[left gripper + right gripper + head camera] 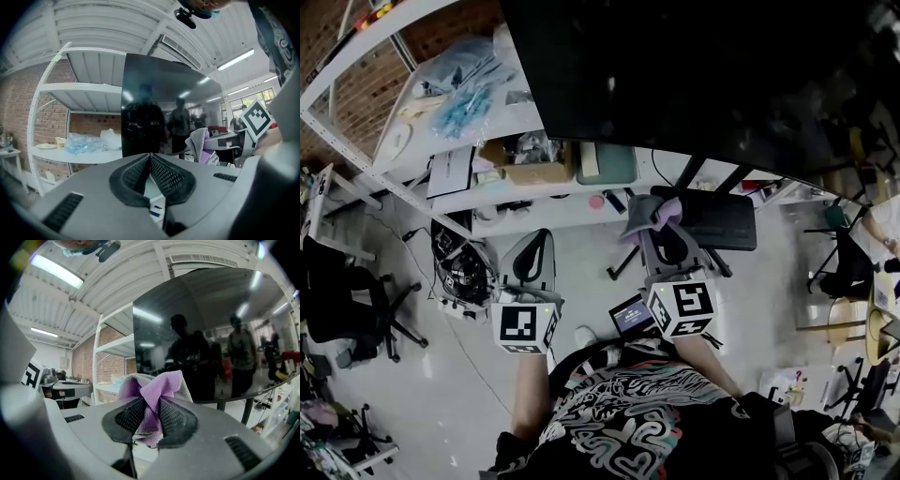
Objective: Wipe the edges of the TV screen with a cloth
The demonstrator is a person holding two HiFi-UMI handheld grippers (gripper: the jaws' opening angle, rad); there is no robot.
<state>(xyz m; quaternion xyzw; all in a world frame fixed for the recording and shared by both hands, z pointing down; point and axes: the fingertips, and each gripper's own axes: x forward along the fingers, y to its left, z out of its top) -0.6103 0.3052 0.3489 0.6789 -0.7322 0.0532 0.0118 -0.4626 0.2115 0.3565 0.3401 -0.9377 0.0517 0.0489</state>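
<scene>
A white shelf stands against a brick wall. It carries blue plastic bags, a pale plate, a cardboard box and, just beside the box, a green tray. A black office chair stands on the grey floor at left, with tangled cables nearby. Overhead, a strip light hangs under a white ribbed ceiling

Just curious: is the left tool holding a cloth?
No, the jaws of the left gripper meet empty; the purple cloth sits in the right gripper.
</scene>
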